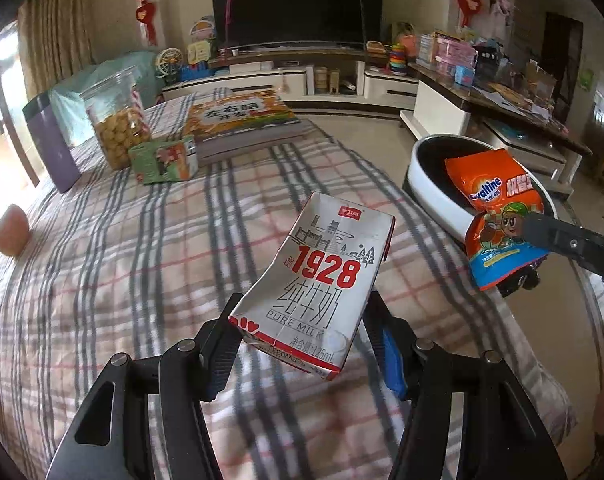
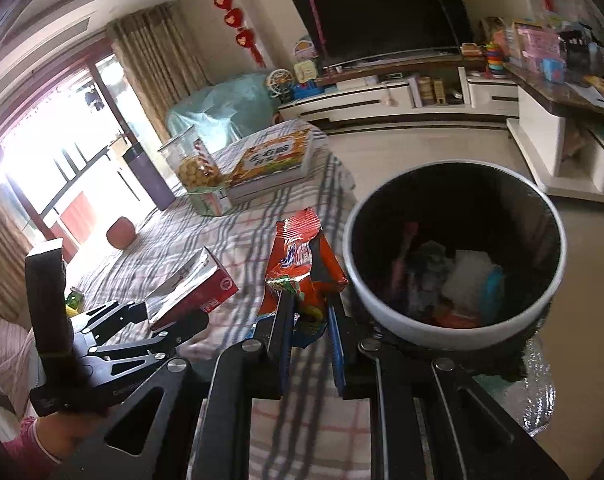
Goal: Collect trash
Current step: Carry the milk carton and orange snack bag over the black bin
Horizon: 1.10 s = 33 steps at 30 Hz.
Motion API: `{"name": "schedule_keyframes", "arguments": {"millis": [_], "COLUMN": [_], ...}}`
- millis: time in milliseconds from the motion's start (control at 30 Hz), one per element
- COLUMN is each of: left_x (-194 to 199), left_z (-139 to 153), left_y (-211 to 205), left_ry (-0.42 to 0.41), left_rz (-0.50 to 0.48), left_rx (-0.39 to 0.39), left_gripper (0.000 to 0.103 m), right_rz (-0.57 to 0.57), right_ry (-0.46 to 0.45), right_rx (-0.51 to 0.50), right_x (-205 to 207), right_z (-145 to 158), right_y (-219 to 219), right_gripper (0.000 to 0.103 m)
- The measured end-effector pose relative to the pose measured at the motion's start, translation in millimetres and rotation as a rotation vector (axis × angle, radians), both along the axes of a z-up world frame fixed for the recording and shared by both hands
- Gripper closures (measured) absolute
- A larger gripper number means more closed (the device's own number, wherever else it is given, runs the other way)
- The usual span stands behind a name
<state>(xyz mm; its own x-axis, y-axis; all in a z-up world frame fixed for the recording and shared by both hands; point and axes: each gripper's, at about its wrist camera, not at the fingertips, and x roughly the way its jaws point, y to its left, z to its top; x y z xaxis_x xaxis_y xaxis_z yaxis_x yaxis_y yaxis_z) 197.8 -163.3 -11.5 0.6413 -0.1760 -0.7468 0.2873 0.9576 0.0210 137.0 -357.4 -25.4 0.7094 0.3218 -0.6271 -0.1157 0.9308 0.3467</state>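
Observation:
My left gripper (image 1: 302, 320) is shut on a crushed white milk carton (image 1: 322, 276) marked 1928 and holds it above the plaid tablecloth. The carton also shows in the right wrist view (image 2: 190, 288), held by the left gripper (image 2: 170, 312). My right gripper (image 2: 310, 300) is shut on an orange Ovaltine snack wrapper (image 2: 302, 264), close to the left rim of the white trash bin (image 2: 382, 308). In the left wrist view the wrapper (image 1: 498, 216) hangs in front of the bin (image 1: 426, 184), pinched by the right gripper (image 1: 530, 240). The bin holds several pieces of trash.
On the table's far end stand a cookie jar (image 1: 118, 128), a green box (image 1: 164, 160), a large orange book (image 1: 238, 116) and a purple container (image 1: 52, 148). A pink round object (image 1: 11, 230) lies at the left edge. A TV stand (image 1: 286, 80) is beyond.

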Motion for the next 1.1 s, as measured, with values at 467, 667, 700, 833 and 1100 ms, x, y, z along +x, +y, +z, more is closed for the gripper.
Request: {"name": "schedule_keyframes", "arguments": {"millis": [467,667,700,833,1100], "left_x": [9.1,12.2,12.8,13.4,19.2], "left_z": [0.2,2.7,2.7,2.4,3.7], "left_y": [-30.1,-42.7,-43.9,-53.1,-72.3], "left_ry": [0.007,0.002,0.002,0.001,0.000], "left_rz": [-0.036,-0.057,-0.059,-0.071,-0.102], "left_rx": [0.026,0.035,0.035,0.039,0.044], "left_gripper": [0.045,0.045,0.045,0.045,0.045], "right_rz": [-0.055,-0.076,-0.080,-0.092,-0.122], "right_ry": [0.008,0.009,0.010,0.014,0.029], "right_rx": [0.004,0.010,0.010,0.009,-0.010], "right_x": [-2.4,-2.5,-2.6,-2.8,-1.0], "right_z": [-3.4,-3.3,-3.5,-4.2,-4.4], "right_y": [-33.3,-44.7,-46.9,-53.1,-69.8], "right_gripper": [0.087,0.087,0.087,0.087,0.087]}}
